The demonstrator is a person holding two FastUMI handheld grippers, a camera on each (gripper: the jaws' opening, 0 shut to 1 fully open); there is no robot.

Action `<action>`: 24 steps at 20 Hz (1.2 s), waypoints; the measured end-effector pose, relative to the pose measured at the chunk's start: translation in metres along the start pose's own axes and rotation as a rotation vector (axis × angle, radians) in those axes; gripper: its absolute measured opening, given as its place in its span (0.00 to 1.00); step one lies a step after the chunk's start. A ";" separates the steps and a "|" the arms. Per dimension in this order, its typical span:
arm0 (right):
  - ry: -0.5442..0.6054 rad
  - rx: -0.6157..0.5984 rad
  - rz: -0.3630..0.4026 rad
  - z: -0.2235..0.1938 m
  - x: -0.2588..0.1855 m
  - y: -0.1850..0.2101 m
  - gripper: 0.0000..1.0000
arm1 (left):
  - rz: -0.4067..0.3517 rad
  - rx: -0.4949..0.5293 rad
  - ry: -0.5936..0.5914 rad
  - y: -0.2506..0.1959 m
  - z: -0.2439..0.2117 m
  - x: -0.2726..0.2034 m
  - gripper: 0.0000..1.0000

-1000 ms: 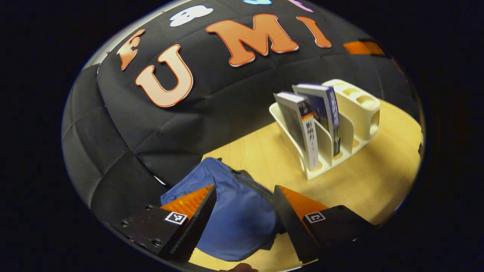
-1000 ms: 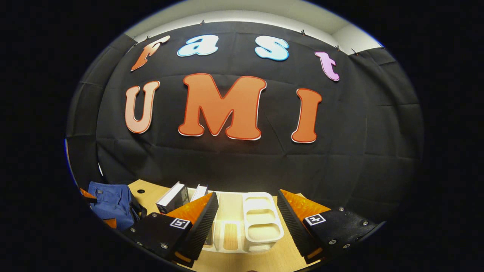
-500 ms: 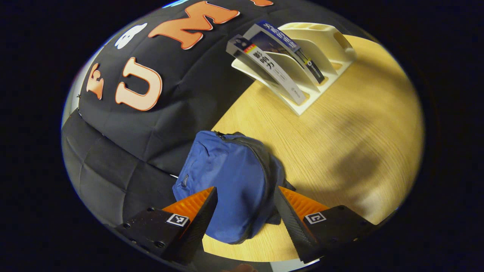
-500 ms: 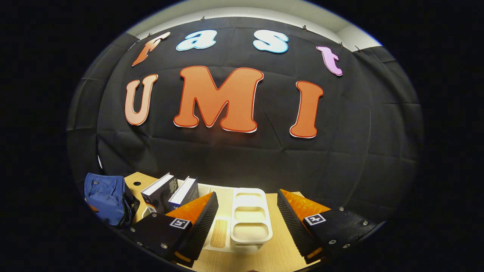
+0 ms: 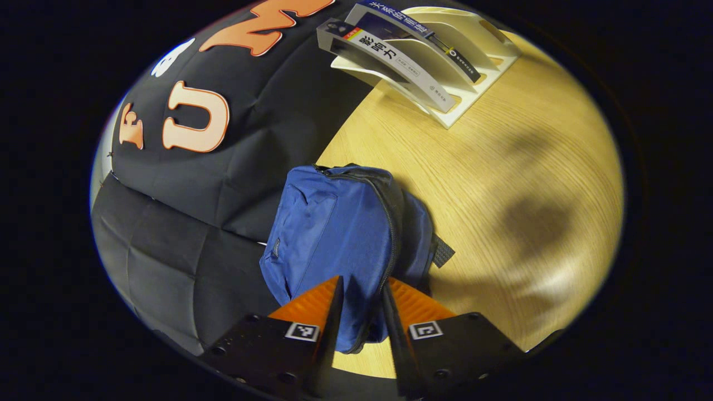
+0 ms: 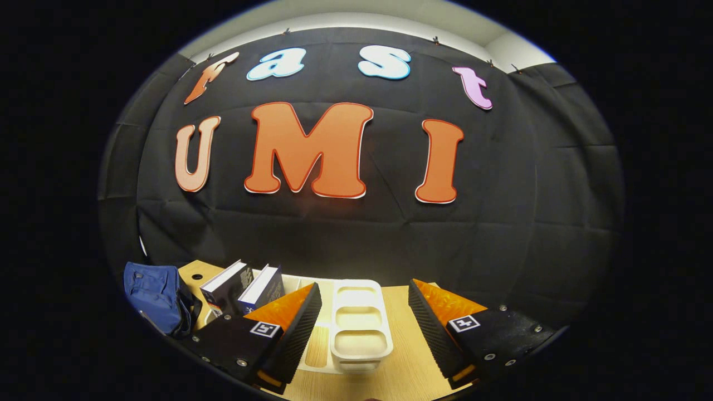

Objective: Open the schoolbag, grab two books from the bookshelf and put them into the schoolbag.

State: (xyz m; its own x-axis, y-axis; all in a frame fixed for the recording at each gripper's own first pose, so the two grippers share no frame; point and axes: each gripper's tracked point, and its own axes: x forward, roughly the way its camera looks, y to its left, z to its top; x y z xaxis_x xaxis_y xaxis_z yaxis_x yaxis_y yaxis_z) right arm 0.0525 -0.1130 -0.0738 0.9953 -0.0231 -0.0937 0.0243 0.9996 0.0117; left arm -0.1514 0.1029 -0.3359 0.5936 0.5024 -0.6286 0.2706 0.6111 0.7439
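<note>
From the left gripper view I have the left gripper (image 5: 362, 312) down at the near end of the schoolbag (image 5: 334, 239), its two fingers drawn close with a fold of the blue fabric and the zip line running between them; they look to be nipping that fold, though I cannot tell for sure that both fingers press on it. The schoolbag lies on the wooden table (image 5: 501, 184), its far end against the black cloth wall. It is blue with a dark zipper (image 5: 392, 223) curving along its right side, still closed, and a short dark strap tab poking out on the right.

Beyond the schoolbag, further along the table, stands the white bookshelf (image 5: 445, 83) with two books (image 5: 401, 61) leaning in its slots, spines toward me.

In the right gripper view the right gripper (image 6: 365, 323) hovers with its jaws spread wide and nothing between them, above the bookshelf (image 6: 359, 323) and its open compartments. The two books (image 6: 245, 287) sit left of that, and the schoolbag (image 6: 156, 295) is further left again
</note>
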 end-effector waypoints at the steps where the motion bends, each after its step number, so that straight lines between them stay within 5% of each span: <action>1: -0.001 0.001 -0.003 0.001 0.000 0.001 0.94 | -0.013 -0.012 0.010 0.000 0.001 0.001 0.37; 3: 0.000 0.006 0.003 0.001 0.000 0.005 0.94 | -0.035 -0.047 0.021 0.005 0.005 0.002 0.10; 8: 0.008 0.014 0.061 0.005 0.001 0.038 0.94 | -0.098 -0.188 -0.025 0.043 0.030 -0.015 0.07; 18: 0.160 -0.010 0.343 0.008 -0.002 0.175 0.94 | -0.212 -0.408 -0.118 0.153 0.056 -0.036 0.04; 24: 0.299 -0.029 0.391 0.004 0.012 0.234 0.94 | -0.303 -0.513 -0.161 0.206 0.065 -0.034 0.04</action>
State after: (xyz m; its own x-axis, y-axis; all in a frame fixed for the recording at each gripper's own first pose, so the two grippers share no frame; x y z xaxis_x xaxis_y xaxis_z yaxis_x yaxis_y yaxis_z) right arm 0.0707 0.1201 -0.0679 0.8591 0.3544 -0.3693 -0.3522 0.9328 0.0759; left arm -0.0662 0.1719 -0.1465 0.6651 0.1867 -0.7230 0.0691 0.9487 0.3086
